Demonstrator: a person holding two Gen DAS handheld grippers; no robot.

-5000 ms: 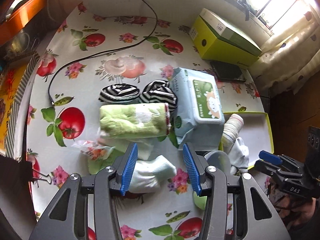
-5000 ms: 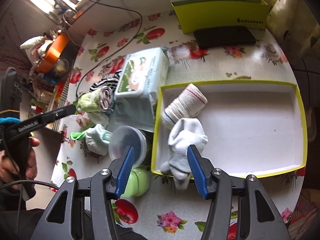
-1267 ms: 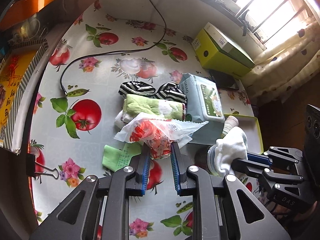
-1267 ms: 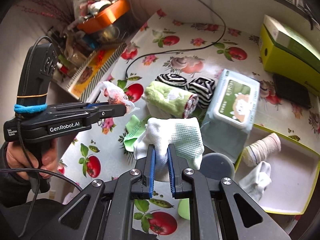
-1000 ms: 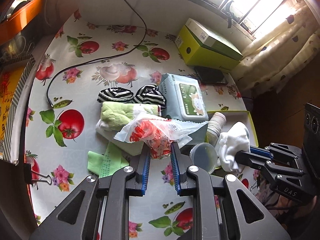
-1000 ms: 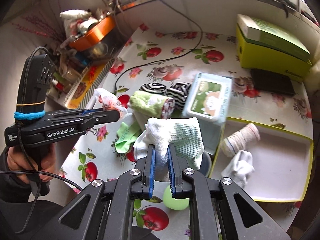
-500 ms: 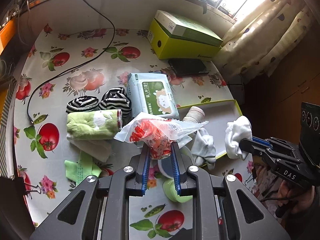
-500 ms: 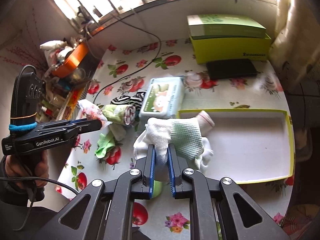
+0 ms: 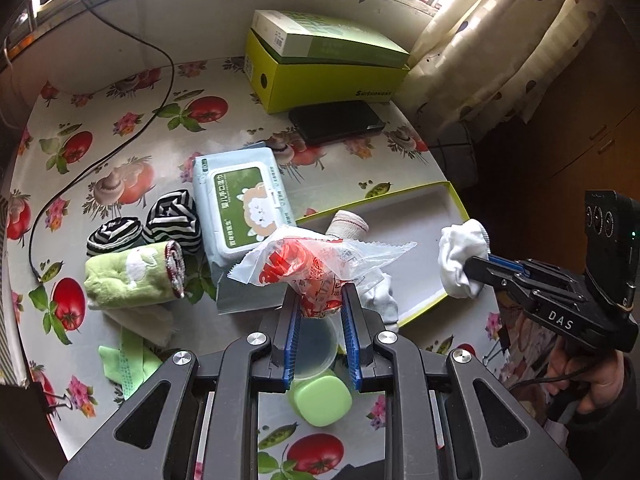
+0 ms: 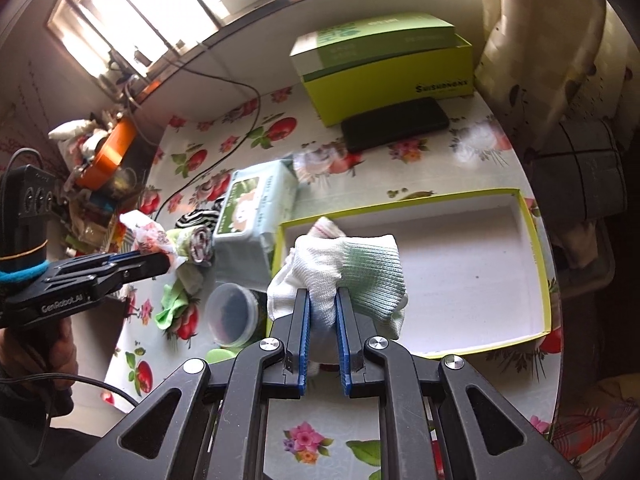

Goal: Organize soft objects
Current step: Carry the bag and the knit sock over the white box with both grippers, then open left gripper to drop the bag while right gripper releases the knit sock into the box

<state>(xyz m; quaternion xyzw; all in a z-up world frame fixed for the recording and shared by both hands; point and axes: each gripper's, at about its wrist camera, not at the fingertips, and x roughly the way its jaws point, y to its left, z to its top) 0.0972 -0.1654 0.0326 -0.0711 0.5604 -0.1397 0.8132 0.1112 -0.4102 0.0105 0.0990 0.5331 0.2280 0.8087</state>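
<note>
Fruit-and-flower oilcloth [image 9: 120, 152] over a round table beneath a bright window. Left gripper [image 9: 320, 300] pinching a crinkly red-and-clear plastic packet [image 9: 316, 260], held up above a translucent round tub [image 9: 316, 350] and a pale green lid [image 9: 322, 398]. Right gripper [image 10: 323, 308] clamped on a bunched white sock with a green ribbed patch [image 10: 348, 268], raised over the near left corner of the yellow-edged shallow box tray [image 10: 536, 240]. Inside the tray at its left end, a rolled cream sock with a red stripe [image 9: 346, 220]; another white sock [image 9: 380, 292] draped over the tray's near edge. Left of the tray, a pack of baby wipes [image 9: 244, 204], then two black-and-white striped rolls [image 9: 160, 224] and a rolled green towel [image 9: 134, 276], touching one another. Far side: a lime-green cardboard box [image 9: 332, 76] with a black flat case [image 9: 336, 120] lying in front. Black cable [image 9: 132, 136] trailing across the cloth.
</note>
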